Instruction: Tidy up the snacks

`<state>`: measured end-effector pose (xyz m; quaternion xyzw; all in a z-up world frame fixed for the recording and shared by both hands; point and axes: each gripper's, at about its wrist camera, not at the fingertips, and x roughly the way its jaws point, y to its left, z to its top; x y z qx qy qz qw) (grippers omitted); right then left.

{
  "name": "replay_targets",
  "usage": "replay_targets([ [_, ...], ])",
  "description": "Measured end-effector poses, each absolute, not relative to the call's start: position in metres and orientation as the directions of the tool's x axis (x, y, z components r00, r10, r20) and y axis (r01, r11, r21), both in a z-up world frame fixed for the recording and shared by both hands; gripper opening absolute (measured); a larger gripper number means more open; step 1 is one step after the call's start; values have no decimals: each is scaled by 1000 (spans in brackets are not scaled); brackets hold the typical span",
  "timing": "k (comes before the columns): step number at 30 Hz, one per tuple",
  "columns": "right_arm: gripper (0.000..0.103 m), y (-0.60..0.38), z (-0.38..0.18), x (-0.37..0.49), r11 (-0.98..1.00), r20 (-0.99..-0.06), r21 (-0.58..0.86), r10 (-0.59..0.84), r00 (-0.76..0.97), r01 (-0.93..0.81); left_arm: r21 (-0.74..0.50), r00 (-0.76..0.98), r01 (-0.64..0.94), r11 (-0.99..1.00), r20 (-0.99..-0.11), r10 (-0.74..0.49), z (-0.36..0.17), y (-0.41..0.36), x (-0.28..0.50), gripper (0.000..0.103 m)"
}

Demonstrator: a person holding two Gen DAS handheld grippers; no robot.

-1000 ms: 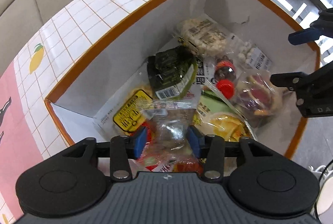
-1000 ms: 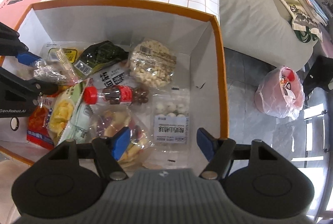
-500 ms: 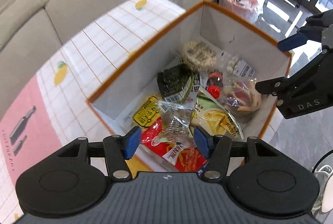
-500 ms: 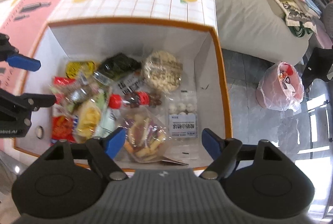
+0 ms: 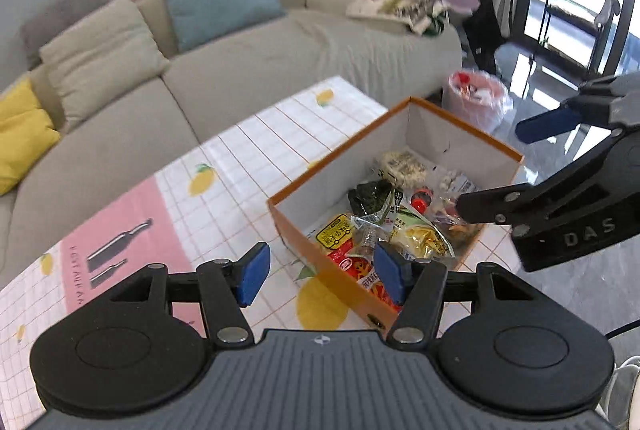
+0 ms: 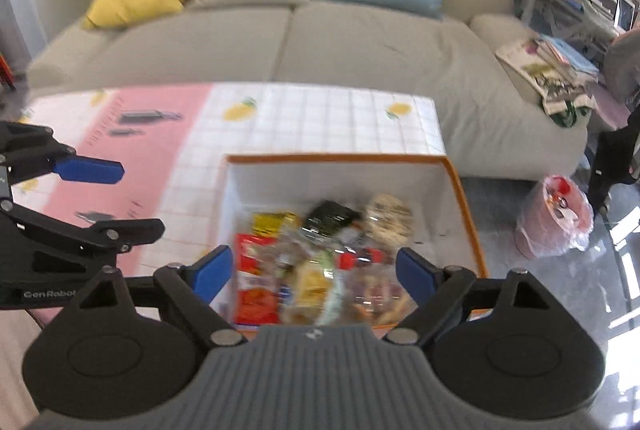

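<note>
Now both tools hang above the orange-rimmed white cardboard box (image 5: 460,138), which stands on the bench (image 5: 224,186) with its lemon-print cloth. Left tool (image 5: 318,272): jaws opening, roughly half spread, nothing between them. Right tool (image 6: 312,274): jaws opening wide, likewise empty. Inside the box lie the packaged snacks (image 6: 320,258), jumbled together, among them a red packet (image 6: 254,290) and a dark green seaweed pack (image 5: 370,195).

Motion blur smeared the snack packets (image 6: 320,262) in the box (image 6: 464,198); their labels were unreadable, and the box's near wall was hidden.
</note>
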<state>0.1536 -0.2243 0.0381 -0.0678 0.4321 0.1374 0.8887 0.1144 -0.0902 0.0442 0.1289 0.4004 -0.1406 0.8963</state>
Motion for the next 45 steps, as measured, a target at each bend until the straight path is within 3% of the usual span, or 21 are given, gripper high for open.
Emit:
replay_targets([
  [12, 97, -172, 52, 42, 981, -553, -8, 156, 819, -192, 88, 806, 160, 983, -586, -78, 58, -30, 28, 75],
  [17, 97, -157, 37, 11, 992, -495, -6, 106, 862, -126, 50, 821, 51, 997, -571, -14, 42, -8, 11, 75],
  [23, 97, -141, 8, 4, 996, -504, -63, 19, 863, -59, -22, 787, 1, 1000, -616, -14, 8, 5, 13, 75],
  [28, 97, -137, -19, 9, 997, -568, -60, 3, 823, -45, -18, 748, -20, 1000, -663, 3, -11, 9, 13, 75],
  [35, 97, -137, -46, 12, 999, -640, -34, 3, 768, -32, 14, 737, -26, 1000, -676, 28, -24, 6, 9, 75],
  [45, 97, -132, -49, 11, 999, -655, -14, 29, 755, -51, 20, 738, -44, 999, -673, 46, -22, 13, 8, 75],
])
